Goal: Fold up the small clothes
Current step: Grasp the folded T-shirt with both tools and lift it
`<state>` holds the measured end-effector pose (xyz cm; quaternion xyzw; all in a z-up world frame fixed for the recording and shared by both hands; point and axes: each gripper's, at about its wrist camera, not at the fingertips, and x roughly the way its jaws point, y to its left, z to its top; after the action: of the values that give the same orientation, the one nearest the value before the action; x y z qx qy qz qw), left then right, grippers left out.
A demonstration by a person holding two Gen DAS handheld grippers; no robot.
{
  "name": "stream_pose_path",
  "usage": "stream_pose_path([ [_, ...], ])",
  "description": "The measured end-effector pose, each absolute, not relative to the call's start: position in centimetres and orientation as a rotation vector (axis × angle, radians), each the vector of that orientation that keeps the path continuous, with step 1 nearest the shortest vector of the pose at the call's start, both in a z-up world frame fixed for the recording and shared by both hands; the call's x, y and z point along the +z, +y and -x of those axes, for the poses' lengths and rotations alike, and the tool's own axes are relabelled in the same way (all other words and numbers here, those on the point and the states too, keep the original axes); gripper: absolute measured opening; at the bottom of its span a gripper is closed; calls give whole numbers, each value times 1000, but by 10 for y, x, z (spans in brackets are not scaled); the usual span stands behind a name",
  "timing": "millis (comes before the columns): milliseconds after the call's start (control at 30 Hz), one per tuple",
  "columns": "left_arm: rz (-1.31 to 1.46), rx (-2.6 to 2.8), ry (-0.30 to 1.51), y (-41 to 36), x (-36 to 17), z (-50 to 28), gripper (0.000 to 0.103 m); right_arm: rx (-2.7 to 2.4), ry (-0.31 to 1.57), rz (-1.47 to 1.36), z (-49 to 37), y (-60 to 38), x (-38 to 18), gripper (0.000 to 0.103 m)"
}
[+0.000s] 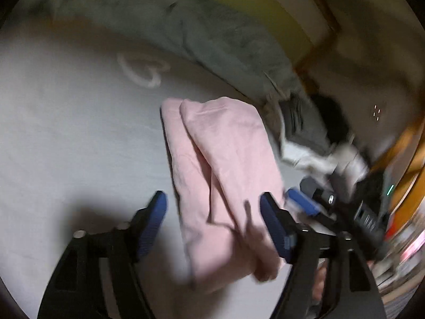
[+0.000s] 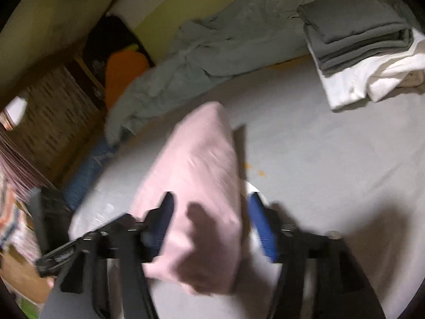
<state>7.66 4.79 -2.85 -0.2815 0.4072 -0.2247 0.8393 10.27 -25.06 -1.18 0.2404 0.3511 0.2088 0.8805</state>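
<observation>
A folded pink garment (image 1: 225, 159) lies on the light grey bed sheet (image 1: 66, 133). My left gripper (image 1: 215, 212) hangs over its near end, open, blue pads wide apart and the cloth lying loose between them. At the right edge of that view is my right gripper (image 1: 305, 202), blurred. In the right wrist view the same pink garment (image 2: 196, 164) runs away from me, and my right gripper (image 2: 212, 220) straddles its near end, open. Its left pad sits close against the cloth edge; its right pad stands apart over the sheet (image 2: 332, 159).
A stack of folded grey clothes (image 2: 356, 29) on white ones (image 2: 372, 79) sits at the far right of the bed. A crumpled grey-green blanket (image 2: 212, 53) lies along the far side. The bed edge drops off at the left, by a wicker basket (image 2: 53, 111).
</observation>
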Motion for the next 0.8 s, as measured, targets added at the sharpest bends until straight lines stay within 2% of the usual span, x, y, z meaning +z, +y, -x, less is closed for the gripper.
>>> stream_pose_path([
  [100, 762, -489, 890, 55, -48, -93, 72, 461, 758, -568, -119, -251, -15, 69],
  [200, 686, -526, 873, 41, -45, -97, 70, 463, 806, -598, -135, -248, -30, 69],
  [233, 652, -542, 875, 34, -44, -97, 65, 482, 828, -620, -138, -248, -37, 69],
  [267, 616, -553, 884, 28, -44, -98, 43, 511, 851, -636, -142, -246, -43, 69],
  [300, 577, -539, 893, 21, -46, -97, 31, 540, 878, -627, -145, -242, -48, 64],
  [333, 554, -533, 882, 18, -45, -96, 27, 567, 901, -581, -149, -233, -49, 48],
  [367, 535, -535, 864, 15, -41, -93, 21, 576, 906, -564, -149, -229, -50, 42],
  [433, 495, -550, 823, 12, -29, -87, 19, 557, 892, -562, -148, -227, -48, 24],
  [500, 450, -570, 773, 2, -8, -84, 18, 542, 845, -551, -142, -225, -37, 20],
  [600, 390, -644, 689, -24, 35, -92, 18, 512, 750, -490, -127, -230, 2, 20],
  [800, 255, -820, 488, -119, 131, -135, 18, 429, 538, -494, -123, -310, 101, 20],
])
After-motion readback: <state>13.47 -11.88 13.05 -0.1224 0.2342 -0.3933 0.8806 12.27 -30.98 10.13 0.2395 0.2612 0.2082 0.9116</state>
